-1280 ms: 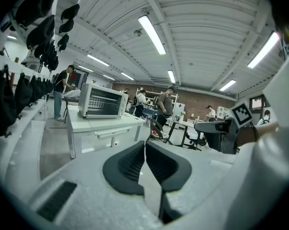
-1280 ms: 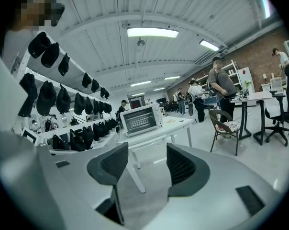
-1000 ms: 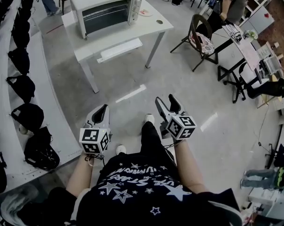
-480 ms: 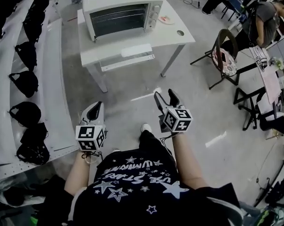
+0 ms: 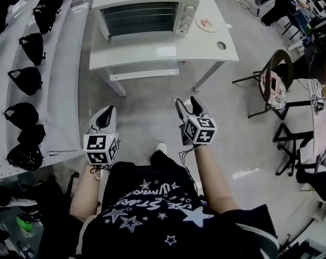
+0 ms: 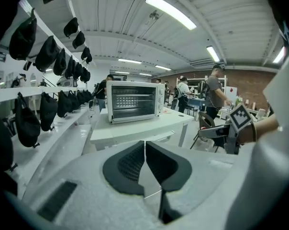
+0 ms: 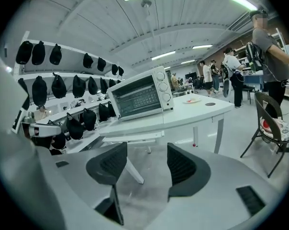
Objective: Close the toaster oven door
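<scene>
Toaster oven (image 5: 145,9) location: 12 o'clock from me, standing on a white bench (image 5: 209,52) and well apart from both tools. Its glass door (image 5: 140,21) stands upright against the front of the housing, and the control knobs (image 5: 189,16) sit at the 3 o'clock side of that door. A small dish (image 5: 206,24) lies on the bench just beside the oven, also at its 3 o'clock side. A pull-out tray (image 5: 144,74) hangs under the near edge of the bench. I hold the left tool (image 5: 104,117) low over the floor (image 5: 147,117) at about 11 o'clock from my body. Its jaws are together, pad against pad, with nothing between them. I hold the right tool (image 5: 187,102) at about 1 o'clock, level with the left one and pointed toward the bench. Its jaws stand wide apart and have just been closing a little. Nothing is between them, and only floor shows through the gap. Neither tool touches the oven, the bench or the other tool. Shelves (image 5: 60,90) run along my 9 to 10 o'clock side and carry a row of dark bags (image 5: 27,80). A chair (image 5: 273,88) stands at 2 o'clock, apart from the bench.
</scene>
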The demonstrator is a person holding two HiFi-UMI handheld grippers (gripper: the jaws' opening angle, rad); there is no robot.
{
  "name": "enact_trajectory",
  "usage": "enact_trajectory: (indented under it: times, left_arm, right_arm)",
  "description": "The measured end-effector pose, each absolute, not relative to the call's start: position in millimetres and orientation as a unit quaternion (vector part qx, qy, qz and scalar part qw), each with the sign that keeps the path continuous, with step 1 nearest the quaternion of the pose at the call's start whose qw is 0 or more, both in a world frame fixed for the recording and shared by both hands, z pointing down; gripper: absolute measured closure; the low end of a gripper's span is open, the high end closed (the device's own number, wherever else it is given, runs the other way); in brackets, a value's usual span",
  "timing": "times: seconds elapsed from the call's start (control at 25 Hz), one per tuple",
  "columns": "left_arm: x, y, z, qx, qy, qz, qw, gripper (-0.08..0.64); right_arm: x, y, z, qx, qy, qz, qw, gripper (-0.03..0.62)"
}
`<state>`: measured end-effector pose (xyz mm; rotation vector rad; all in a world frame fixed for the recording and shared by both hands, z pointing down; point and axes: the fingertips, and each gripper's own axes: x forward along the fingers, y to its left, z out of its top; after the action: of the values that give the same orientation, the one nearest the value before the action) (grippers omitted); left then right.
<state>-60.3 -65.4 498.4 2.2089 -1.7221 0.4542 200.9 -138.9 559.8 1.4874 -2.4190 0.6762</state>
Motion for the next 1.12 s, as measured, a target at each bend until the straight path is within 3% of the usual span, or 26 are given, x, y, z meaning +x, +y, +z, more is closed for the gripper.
enact_trajectory:
  times: [0.4,1.12]
  left_arm:
    - [-78.1,-88.4,519.8,0.713,-0.657,0.163,0.183,0.534]
    - [-136.4,-154.7,575.5,0.705,-0.645,0.191,0.225,0.534]
  right_arm:
    - [187.8,-198.4,610.3,0.487,-0.824,0.247,0.151,0.375]
    - [155.3,-273.1,667.2,0.542,-0.787,0.251,0.152,0.429]
